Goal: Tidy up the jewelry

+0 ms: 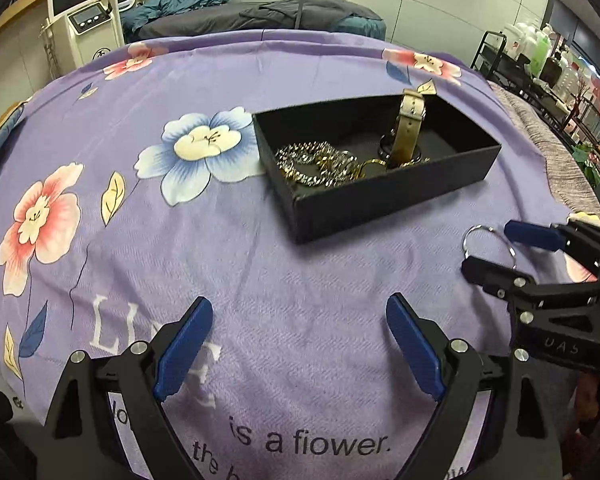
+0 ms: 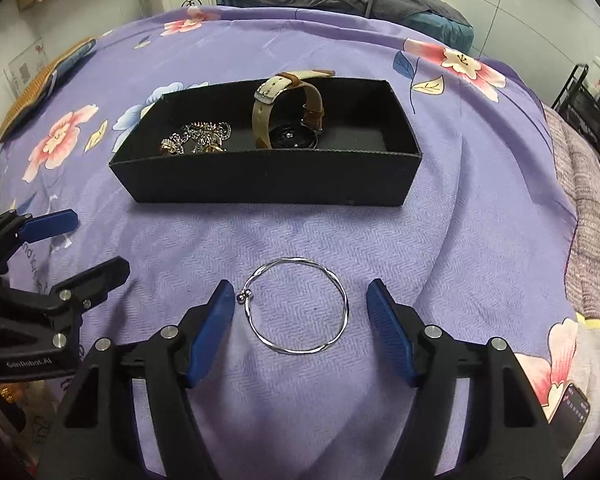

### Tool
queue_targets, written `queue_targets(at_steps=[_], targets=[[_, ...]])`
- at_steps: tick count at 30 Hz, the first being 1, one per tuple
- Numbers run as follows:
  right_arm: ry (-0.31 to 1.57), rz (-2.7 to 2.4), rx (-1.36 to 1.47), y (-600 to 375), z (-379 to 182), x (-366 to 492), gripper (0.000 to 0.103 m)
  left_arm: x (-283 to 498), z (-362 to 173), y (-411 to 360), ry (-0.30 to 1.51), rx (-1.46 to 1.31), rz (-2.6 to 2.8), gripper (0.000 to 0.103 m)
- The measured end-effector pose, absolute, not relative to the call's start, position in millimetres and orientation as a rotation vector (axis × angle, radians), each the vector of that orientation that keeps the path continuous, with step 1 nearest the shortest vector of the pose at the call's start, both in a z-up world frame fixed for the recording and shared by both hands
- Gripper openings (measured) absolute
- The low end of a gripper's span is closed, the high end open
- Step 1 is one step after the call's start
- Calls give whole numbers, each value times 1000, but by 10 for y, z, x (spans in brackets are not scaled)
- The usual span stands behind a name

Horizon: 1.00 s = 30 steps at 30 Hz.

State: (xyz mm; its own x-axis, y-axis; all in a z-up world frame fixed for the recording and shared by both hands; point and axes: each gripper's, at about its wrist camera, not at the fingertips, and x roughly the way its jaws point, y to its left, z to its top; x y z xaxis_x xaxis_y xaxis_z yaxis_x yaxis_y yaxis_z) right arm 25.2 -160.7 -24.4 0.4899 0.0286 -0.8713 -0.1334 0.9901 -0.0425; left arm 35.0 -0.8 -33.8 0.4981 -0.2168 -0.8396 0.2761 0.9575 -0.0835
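A black open box [image 1: 380, 196] [image 2: 260, 180] stands on the purple flowered cloth. It holds a watch with a tan strap [image 1: 410, 128] [image 2: 288, 120] and gold and silver chains [image 1: 320, 164] [image 2: 196, 136]. A thin silver bangle [image 2: 342, 300] [image 1: 471, 233] lies on the cloth in front of the box. My right gripper [image 2: 300, 312] [image 1: 488, 248] is open, its blue pads on either side of the bangle, not touching it. My left gripper [image 1: 300, 344] [image 2: 96, 240] is open and empty over the cloth, left of the bangle.
The purple cloth [image 1: 220, 240] covers a bed. A white machine with a screen [image 1: 80, 20] stands behind it. A black shelf with bottles [image 1: 540, 64] is at the right. A phone [image 2: 572, 408] lies at the right edge.
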Motion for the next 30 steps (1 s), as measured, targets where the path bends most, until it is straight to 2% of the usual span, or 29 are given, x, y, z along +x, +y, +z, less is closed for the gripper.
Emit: queue_targets(at_steps=[4,7,30], targets=[[1045,97,-126,-1571,-259,281,65,342,-392,-11,1019,70,-297,87],[1039,98,-122,-1571,-258,309,57,331,-405,-37,1019,82,-297,88],[1049,103,-31,-1726,-113,163,56,292,-289,-168,1026,99,-316,90]])
